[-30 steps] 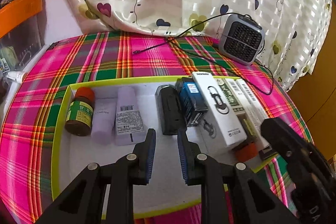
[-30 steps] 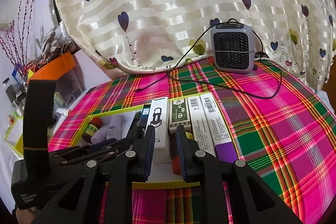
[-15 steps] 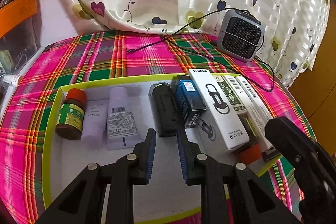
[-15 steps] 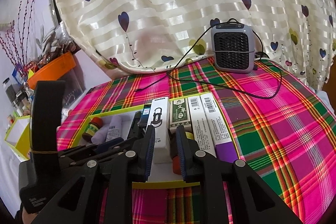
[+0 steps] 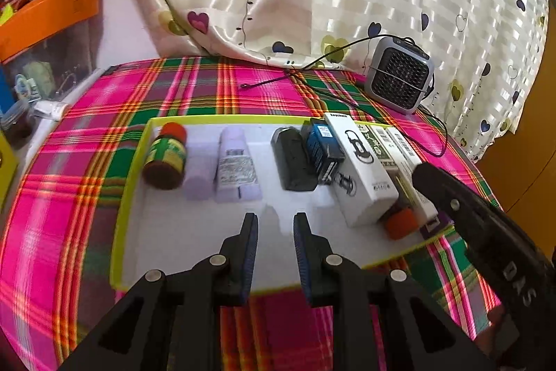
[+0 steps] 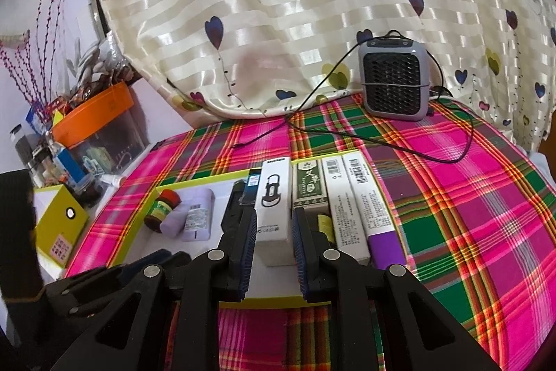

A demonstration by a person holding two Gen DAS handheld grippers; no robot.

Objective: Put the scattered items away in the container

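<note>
A shallow white tray with a yellow-green rim lies on the plaid cloth. In it lie a brown jar with a red lid, two lilac tubes, a black case, a blue box, a white keychain box, a green box and long white boxes. My left gripper hovers over the tray's bare near part, its jaws a narrow gap apart and empty. My right gripper hangs over the near ends of the boxes, shut, with nothing held.
A grey fan heater stands at the back right, its black cable looping over the cloth. A heart-print curtain hangs behind. An orange-rimmed bin and a yellow box sit off the table's left side.
My left gripper has drawn back toward the tray's near edge, so the tray's items sit farther off in its view. The right gripper has stayed still.
</note>
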